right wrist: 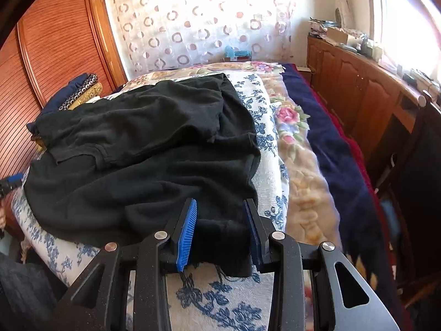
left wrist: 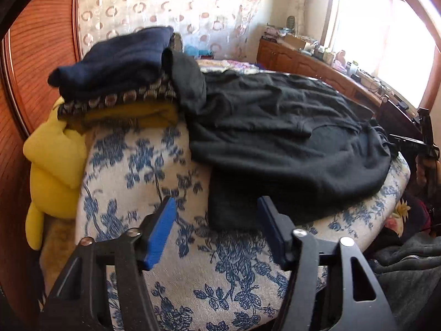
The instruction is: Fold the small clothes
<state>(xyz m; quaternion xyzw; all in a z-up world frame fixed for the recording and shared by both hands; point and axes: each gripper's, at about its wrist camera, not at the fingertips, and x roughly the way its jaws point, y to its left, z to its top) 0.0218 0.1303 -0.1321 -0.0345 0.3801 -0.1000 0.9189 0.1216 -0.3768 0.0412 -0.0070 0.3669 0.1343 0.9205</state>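
A black garment (left wrist: 275,127) (right wrist: 143,143) lies rumpled on the bed's blue floral cover (left wrist: 143,171) (right wrist: 220,298). My left gripper (left wrist: 216,200) hangs open over the garment's near left corner, and its blue pads (left wrist: 162,231) do not touch the cloth. My right gripper (right wrist: 220,202) is shut on the near right corner, with black cloth bunched between its pads (right wrist: 187,234). Each gripper shows at the edge of the other's view: the right gripper (left wrist: 424,138) and the left gripper (right wrist: 11,182).
A stack of folded clothes (left wrist: 118,77) (right wrist: 80,91), navy over patterned over mustard, sits at the far left of the bed. A yellow cushion (left wrist: 52,160) hangs off the left side by the wooden wardrobe (left wrist: 35,55). Blankets (right wrist: 325,143) and a cluttered wooden cabinet (right wrist: 358,96) lie to the right.
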